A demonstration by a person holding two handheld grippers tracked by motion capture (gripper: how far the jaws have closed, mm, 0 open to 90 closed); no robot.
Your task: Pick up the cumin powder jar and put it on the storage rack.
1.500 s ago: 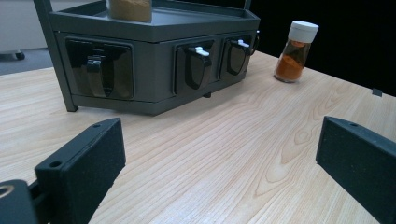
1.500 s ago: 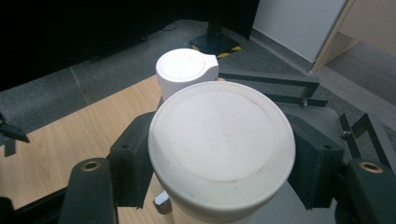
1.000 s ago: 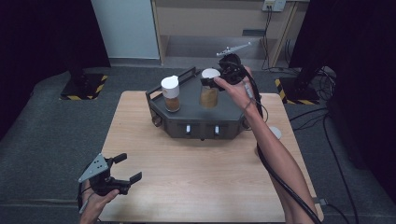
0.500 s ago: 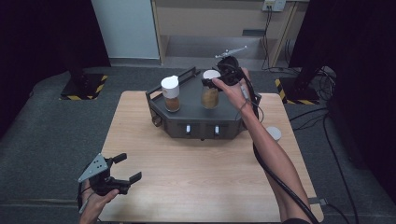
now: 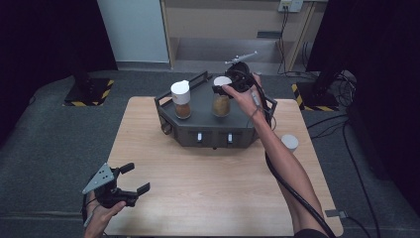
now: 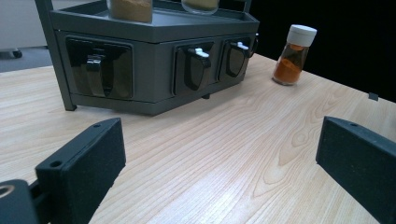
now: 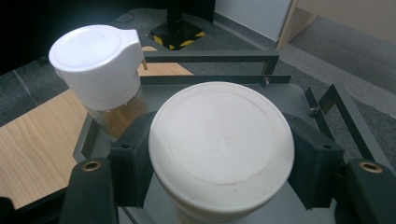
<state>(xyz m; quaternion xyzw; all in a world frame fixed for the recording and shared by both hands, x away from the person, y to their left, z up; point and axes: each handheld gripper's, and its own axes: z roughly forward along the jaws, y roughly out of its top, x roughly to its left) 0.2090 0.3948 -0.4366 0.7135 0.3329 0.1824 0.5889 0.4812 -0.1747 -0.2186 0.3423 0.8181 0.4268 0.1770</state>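
Here, a spice jar (image 5: pixel 221 100) with a white lid (image 7: pixel 222 145) is being gripped by the right gripper (image 5: pixel 229 88) at the lid, one black jaw pressed against each side of it. The jar is being held upright on the top shelf of a dark grey rack (image 5: pixel 208 130), toward the rack's right half as seen in the high view, and its base appears to be at the shelf surface (actual contact cannot be told for certain). A second jar (image 5: pixel 181 99) with a white flip-top lid is standing on the same shelf just to the left, apart from the gripped one; in the right gripper view its lid (image 7: pixel 95 63) is showing up beside the held lid.

The left gripper (image 5: pixel 130 180) is being held low over the near left corner of the wooden table (image 5: pixel 208 198), its jaws spread wide with nothing between them. In the left gripper view, a third jar (image 6: pixel 294 55) of orange powder is seen standing on the table well to the right of the rack, near the table's edge.
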